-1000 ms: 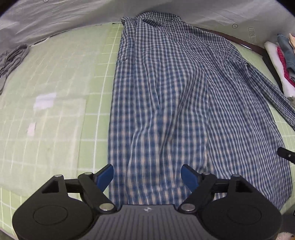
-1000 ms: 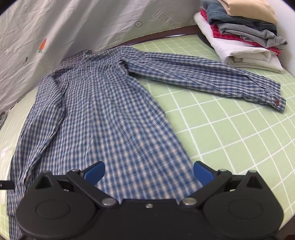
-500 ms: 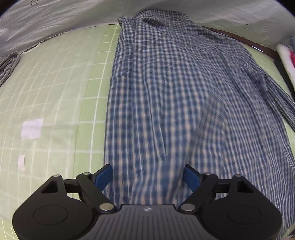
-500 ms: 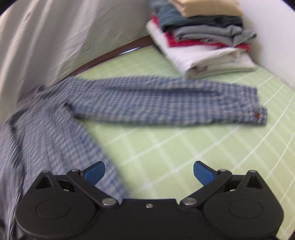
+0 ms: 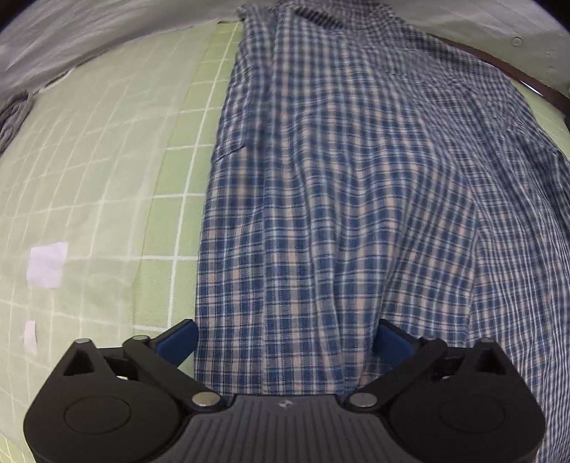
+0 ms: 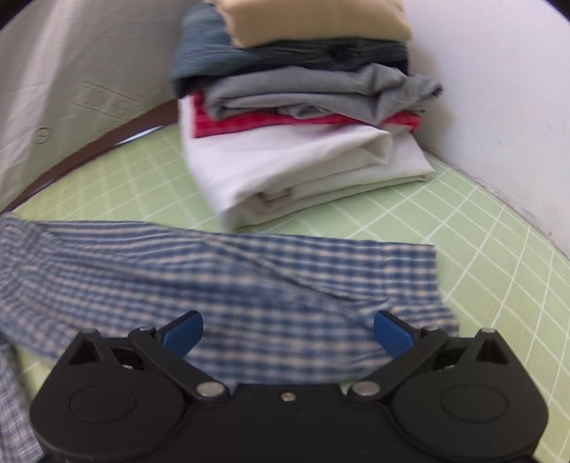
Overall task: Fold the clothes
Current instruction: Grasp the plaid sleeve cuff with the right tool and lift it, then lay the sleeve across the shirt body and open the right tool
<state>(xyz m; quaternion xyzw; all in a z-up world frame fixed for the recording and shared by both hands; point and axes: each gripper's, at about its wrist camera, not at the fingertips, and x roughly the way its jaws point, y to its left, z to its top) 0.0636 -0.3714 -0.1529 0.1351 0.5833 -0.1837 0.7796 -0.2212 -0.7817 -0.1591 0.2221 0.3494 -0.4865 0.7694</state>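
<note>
From the left wrist we see our left gripper (image 5: 285,342), fingers just spread wide and grasping nothing, above the hem of the checked cotton shirt (image 5: 338,178), flat on the green grid mat (image 5: 107,160).

From the right wrist, our right gripper (image 6: 288,333), fingers released, hovers over the long sleeve (image 6: 249,277); behind it a pile of folded clothes (image 6: 302,117).

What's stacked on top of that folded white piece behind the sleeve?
On the folded white piece lie a red garment, a grey one, a dark blue one and a tan one on top. Whatever lies deeper between the layers is covered.
</note>
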